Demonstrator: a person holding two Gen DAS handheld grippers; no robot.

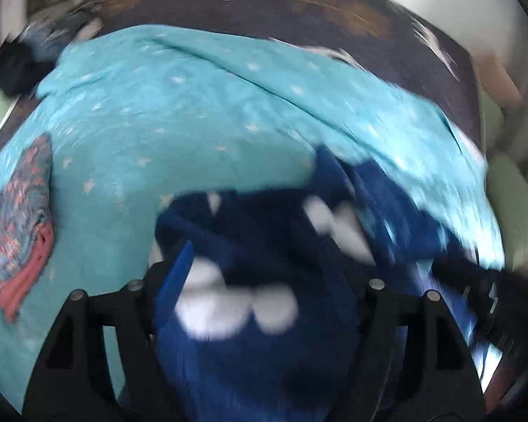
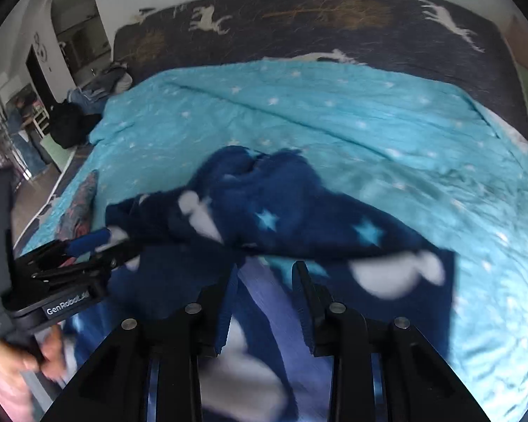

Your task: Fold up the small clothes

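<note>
A: Right wrist view first: the right gripper hangs low over the garment, a dark blue fleece with pale stars and white patches. Its jaws stand apart, and nothing looks pinched between them.

B: And the left gripper?

A: It reaches in from the left, a hand on its grip, and fleece is bunched at its tips. In the left wrist view its jaws are spread and the cloth fills the gap, but blur hides whether the pads press, so I cannot tell if it holds.

B: Where is the garment lying?

A: Rumpled on the quilt, teal with small stars, near its close edge. A folded patterned cloth sits further left.

B: Risks?

A: Loose jaws could drop the fleece mid-fold, or a low tip could snag the quilt and drag it along.

B: Any writing?

A: "GenRobot.AI" on the left gripper's body. Farthest off, a dark blanket with white deer.
</note>
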